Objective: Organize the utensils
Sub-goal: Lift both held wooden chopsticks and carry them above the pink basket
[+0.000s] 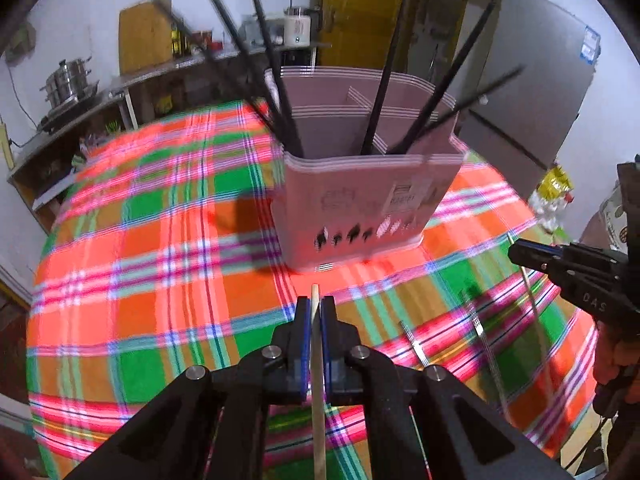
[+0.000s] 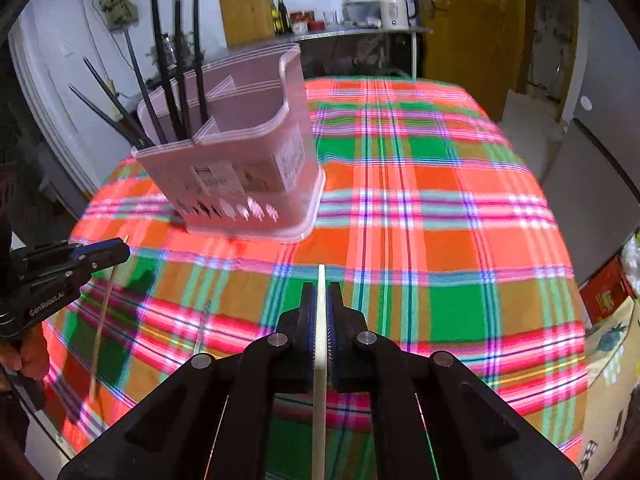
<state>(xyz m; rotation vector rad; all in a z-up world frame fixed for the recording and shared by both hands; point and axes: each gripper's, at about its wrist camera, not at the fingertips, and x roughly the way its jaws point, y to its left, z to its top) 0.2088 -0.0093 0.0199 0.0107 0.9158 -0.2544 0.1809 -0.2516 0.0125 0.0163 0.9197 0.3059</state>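
Note:
A pink utensil holder [image 1: 356, 196] stands on the plaid tablecloth, with several black chopsticks [image 1: 384, 80] sticking up from it; it also shows in the right wrist view [image 2: 240, 168]. My left gripper [image 1: 316, 304] is shut on a pale wooden chopstick [image 1: 318, 400], just in front of the holder. My right gripper [image 2: 321, 292] is shut on another pale chopstick [image 2: 320, 380], right of the holder. Each gripper shows in the other's view, the right gripper [image 1: 520, 252] and the left gripper [image 2: 120, 250]. Metal forks [image 1: 480, 332] lie on the cloth between them.
The round table has a bright plaid cloth [image 2: 420, 208]. A shelf with pots [image 1: 68, 80] stands at the left wall, a kettle [image 2: 396, 8] on the back counter, a grey fridge [image 1: 532, 92] at the right and a yellow door [image 2: 468, 20] behind.

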